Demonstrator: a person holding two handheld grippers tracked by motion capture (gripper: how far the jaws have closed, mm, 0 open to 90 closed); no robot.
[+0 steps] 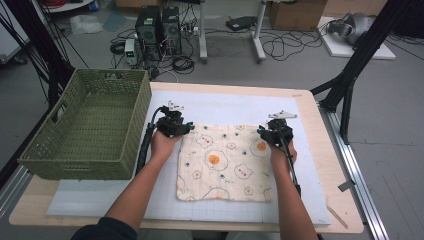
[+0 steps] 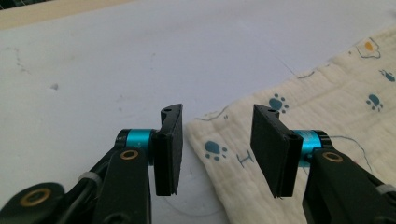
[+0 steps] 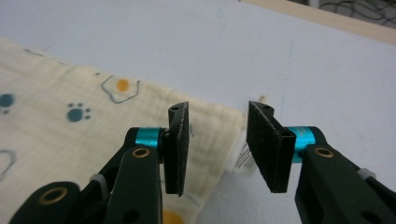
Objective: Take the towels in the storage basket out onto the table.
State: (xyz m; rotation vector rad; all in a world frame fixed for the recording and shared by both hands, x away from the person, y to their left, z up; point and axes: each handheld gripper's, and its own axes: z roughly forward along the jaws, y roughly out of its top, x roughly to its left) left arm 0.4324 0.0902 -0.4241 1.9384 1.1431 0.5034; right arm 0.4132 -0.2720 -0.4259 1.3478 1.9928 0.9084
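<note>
White matting covers the desk [image 1: 320,150], where our cream cloth [image 1: 225,162] printed with eggs and paw prints lies flat near the front edge. Our left gripper [image 1: 181,127] and right gripper [image 1: 267,132] hover released over its two far corners, jaws apart; a green basket [image 1: 90,125] sits at the desk's left edge.

In the high view, the cream muslin cloth printed with fried eggs and paw prints [image 1: 222,162] has both far corners hidden under the black grippers. Each gripper view cuts the cloth off at its frame edges. Small printed motifs blur.
</note>
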